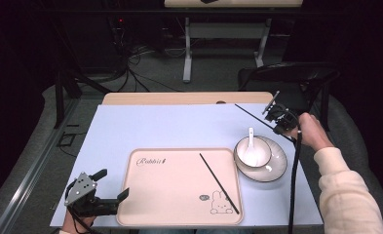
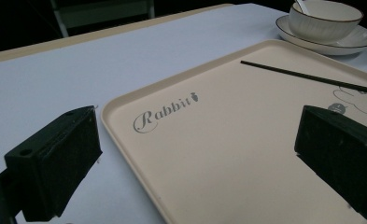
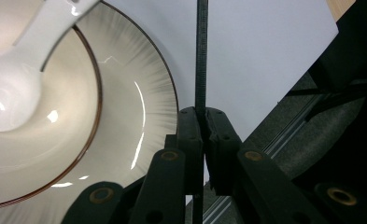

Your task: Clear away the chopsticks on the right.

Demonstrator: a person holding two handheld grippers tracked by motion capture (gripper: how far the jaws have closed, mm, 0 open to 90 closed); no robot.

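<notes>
Chopstick pinched between right gripper jaws, beside plate.

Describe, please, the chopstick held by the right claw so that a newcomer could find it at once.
Start at the plate carrying the bowl, right of the beige tray. Just beyond it, the right claw pinches a thin black chopstick that slants above the pale blue mat. Its twin lies flat on the tray, untouched.
</notes>
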